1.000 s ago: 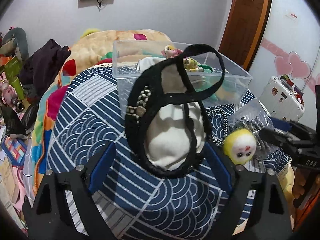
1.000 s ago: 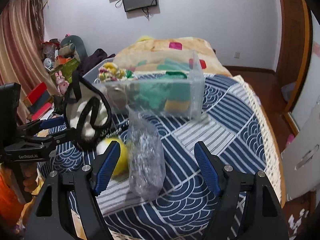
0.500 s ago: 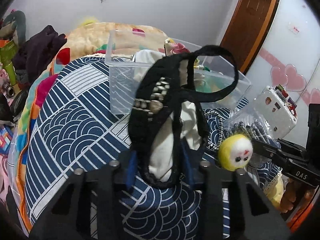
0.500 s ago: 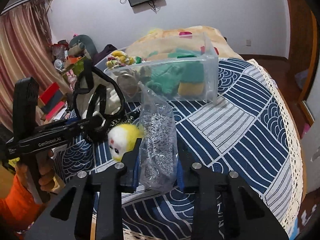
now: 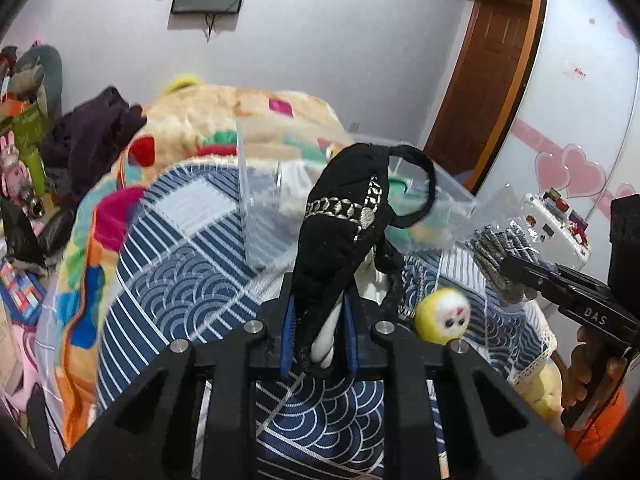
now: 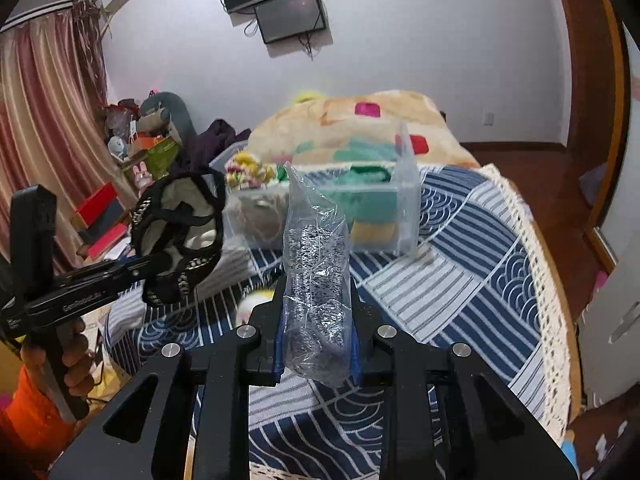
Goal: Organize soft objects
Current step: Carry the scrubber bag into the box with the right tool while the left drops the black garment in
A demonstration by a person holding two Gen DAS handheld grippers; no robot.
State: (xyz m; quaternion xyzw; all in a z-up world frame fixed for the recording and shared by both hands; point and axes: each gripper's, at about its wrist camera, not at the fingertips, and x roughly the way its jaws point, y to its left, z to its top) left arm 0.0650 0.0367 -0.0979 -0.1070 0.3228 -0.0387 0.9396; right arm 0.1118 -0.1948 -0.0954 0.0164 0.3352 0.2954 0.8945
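My left gripper (image 5: 318, 334) is pinched tight on a black-and-cream cloth pouch (image 5: 344, 220) with a band of silver trim; the pouch stands up from between my blue pads (image 5: 287, 332), its black strap looping toward the clear plastic bin (image 5: 264, 200). My right gripper (image 6: 318, 350) is clamped on a clear plastic bag (image 6: 316, 264) stuffed with something speckled black and white, and the bag rises upright between those jaws. Both loads are lifted clear of the bed (image 6: 460, 272), which wears a navy and white patterned cover. The bin sits on the bed toward its far edge, in front of a heaped, colourful blanket (image 6: 360, 120), with green, yellow and pale soft things inside. A small yellow plush toy (image 5: 442, 314) with a white face lies on the cover near the bed's near edge, below and between my two grippers.
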